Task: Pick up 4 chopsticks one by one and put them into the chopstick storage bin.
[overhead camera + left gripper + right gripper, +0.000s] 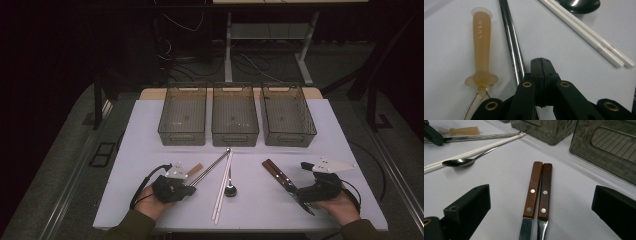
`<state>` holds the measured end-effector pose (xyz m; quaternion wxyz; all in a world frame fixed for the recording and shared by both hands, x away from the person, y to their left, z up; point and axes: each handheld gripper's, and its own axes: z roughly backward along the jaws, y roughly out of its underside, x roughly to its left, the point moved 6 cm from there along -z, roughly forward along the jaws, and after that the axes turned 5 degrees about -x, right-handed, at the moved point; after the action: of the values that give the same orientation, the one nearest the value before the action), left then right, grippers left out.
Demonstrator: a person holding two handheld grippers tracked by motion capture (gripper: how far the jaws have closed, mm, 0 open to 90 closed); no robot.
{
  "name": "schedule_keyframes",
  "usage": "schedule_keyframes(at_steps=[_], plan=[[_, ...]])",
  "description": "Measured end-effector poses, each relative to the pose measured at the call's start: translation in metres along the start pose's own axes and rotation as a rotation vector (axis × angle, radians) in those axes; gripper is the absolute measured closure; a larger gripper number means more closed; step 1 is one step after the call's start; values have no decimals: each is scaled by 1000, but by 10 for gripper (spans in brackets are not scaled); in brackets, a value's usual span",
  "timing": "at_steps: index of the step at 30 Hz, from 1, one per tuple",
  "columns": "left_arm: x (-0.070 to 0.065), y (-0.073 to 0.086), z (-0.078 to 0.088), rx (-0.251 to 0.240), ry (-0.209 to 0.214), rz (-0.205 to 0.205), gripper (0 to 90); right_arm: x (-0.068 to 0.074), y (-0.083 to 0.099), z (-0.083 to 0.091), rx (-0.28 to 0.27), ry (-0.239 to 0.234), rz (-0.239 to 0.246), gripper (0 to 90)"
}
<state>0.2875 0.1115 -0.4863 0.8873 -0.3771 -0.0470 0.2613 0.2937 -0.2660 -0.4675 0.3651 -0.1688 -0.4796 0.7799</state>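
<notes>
The work looks like sorting cutlery into the three bins at the far side of the counter, and it is only just getting going: all three bins are sitting empty.

The left tongs are lying low on the counter with the jaws clenched together. In the left gripper view their tip is resting right beside the near end of the steel chopsticks, perhaps touching; whether the sticks are pinched I cannot tell. The amber spoon is lying just left of them, the white chopsticks and the steel spoon to the right.

The right tongs are released, jaws standing wide on either side of the two knives, which are lying side by side, handles toward the bins.

Judging from this, the picking step is at hand. The next move is calling for the right jaws to be closing squarely on one wooden handle, not both, then lifting clear before carrying to a bin.
</notes>
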Motion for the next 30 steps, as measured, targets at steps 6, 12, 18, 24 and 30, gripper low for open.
schedule_keyframes(at_steps=[6, 12, 18, 24, 30], plan=[[4, 0, 2, 4, -24, -8, 892, 0, 0, 0, 1, 0, 1, 21], [5, 1, 3, 7, -38, -7, 892, 0, 0, 0, 0, 0, 0, 21], [1, -4, 4, -16, -25, -8, 852, 0, 0, 0, 0, 1, 0, 21], [2, -13, 4, -58, -50, 9, 787, -1, 0, -1, 1, 3, 3, 21], [8, -24, -3, -93, -74, 27, 749, -1, 1, -2, 4, 4, -1, 21]])
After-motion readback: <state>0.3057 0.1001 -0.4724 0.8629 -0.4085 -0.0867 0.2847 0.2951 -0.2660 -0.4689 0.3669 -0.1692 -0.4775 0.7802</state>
